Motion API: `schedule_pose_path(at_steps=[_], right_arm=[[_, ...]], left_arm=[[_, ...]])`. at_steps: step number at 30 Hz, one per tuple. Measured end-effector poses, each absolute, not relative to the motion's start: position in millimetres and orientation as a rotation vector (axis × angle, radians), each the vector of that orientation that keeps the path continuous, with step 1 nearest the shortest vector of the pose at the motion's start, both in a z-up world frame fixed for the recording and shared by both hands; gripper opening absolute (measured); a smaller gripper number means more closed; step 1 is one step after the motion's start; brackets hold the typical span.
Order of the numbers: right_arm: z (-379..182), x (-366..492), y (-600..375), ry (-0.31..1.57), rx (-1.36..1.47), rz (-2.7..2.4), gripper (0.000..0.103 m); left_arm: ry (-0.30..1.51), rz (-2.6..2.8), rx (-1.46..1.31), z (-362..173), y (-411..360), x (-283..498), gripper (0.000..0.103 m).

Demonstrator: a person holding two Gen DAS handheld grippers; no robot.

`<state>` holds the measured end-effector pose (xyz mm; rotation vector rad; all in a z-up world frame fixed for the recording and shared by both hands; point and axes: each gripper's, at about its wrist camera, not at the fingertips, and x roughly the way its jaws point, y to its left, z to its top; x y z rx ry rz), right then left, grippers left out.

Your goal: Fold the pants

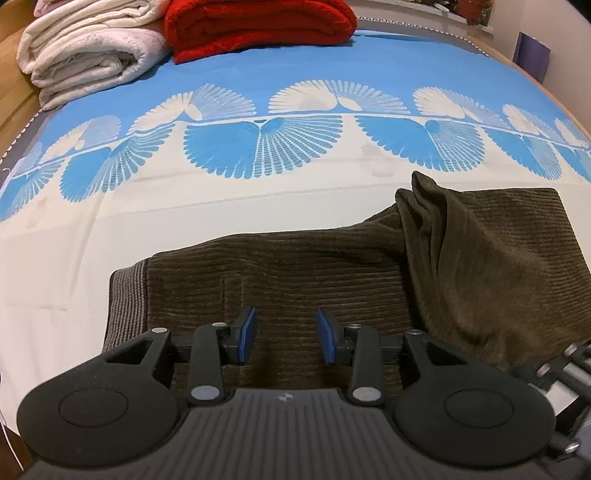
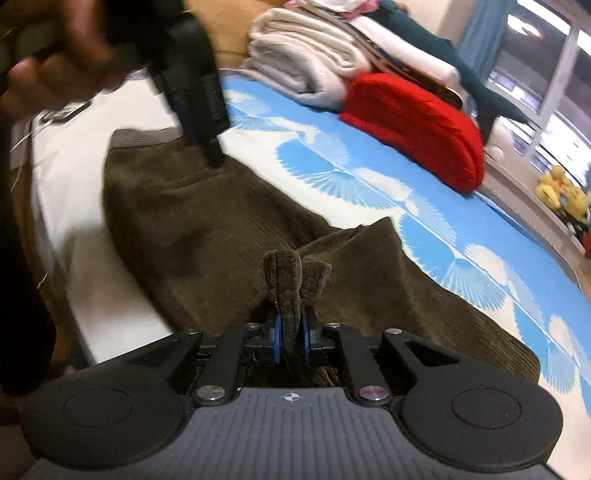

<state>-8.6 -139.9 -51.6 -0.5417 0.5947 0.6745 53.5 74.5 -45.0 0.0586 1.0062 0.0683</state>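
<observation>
Dark olive corduroy pants (image 1: 295,273) lie on the bed, ribbed grey waistband (image 1: 125,302) at the left. My left gripper (image 1: 287,334) is open just above the pants near the waistband, nothing between its blue pads. My right gripper (image 2: 291,338) is shut on a bunched fold of the pants (image 2: 291,280) and holds it lifted; that raised fold shows in the left wrist view (image 1: 480,258). The pants (image 2: 207,221) stretch away toward the waistband (image 2: 144,136), where the left gripper (image 2: 207,122) shows blurred.
The bed has a white and blue fan-patterned cover (image 1: 258,147). Folded white blankets (image 1: 85,55) and a red blanket (image 1: 258,26) are stacked at the far end. A window (image 2: 546,85) and yellow plush toys (image 2: 561,192) are at the right.
</observation>
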Motion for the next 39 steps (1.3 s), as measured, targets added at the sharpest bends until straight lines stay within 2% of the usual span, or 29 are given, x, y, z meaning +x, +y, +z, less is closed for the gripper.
schedule_pose_path(at_steps=[2, 4, 6, 7, 8, 16, 18, 19, 24, 27, 30, 33, 35, 39], right_arm=[[-66, -11, -140, 0.669, -0.576, 0.718, 0.016], [-60, -15, -141, 0.628, -0.564, 0.711, 0.021], [-46, -13, -147, 0.618, -0.455, 0.722, 0.035], [-41, -10, -150, 0.613, -0.401, 0.717, 0.045], [-39, -7, -151, 0.613, -0.368, 0.704, 0.049], [-61, 16, -134, 0.699, -0.382, 0.680, 0.046], [-66, 18, -133, 0.719, -0.386, 0.696, 0.017], [-67, 22, -133, 0.716, -0.379, 0.698, 0.012], [-45, -2, -137, 0.559, -0.419, 0.763, 0.012], [-72, -9, -132, 0.655, -0.535, 0.809, 0.013], [-73, -15, -132, 0.647, -0.549, 0.814, 0.019], [-52, -9, -154, 0.664, -0.385, 0.790, 0.033], [-38, -3, -175, 0.649, -0.287, 0.708, 0.047], [-23, 14, -243, 0.662, -0.048, 0.421, 0.051]], left_arm=[[1.010, 0.066, 0.062, -46, 72, 56, 0.040], [1.013, 0.061, 0.068, -47, 69, 56, 0.040], [1.011, 0.057, 0.077, -47, 66, 57, 0.040], [1.011, 0.056, 0.081, -48, 66, 57, 0.040], [1.011, 0.057, 0.085, -48, 66, 57, 0.040], [1.021, 0.082, 0.074, -49, 75, 56, 0.040], [1.020, 0.086, 0.068, -49, 78, 56, 0.040], [1.020, 0.087, 0.067, -48, 79, 56, 0.040], [1.014, 0.089, 0.058, -46, 83, 55, 0.040], [1.015, 0.089, 0.046, -44, 82, 57, 0.040], [1.022, 0.068, 0.016, -43, 77, 59, 0.040], [1.037, 0.007, -0.025, -44, 66, 63, 0.041], [1.058, -0.051, -0.045, -47, 54, 65, 0.042], [1.100, -0.182, -0.027, -54, 24, 64, 0.042]])
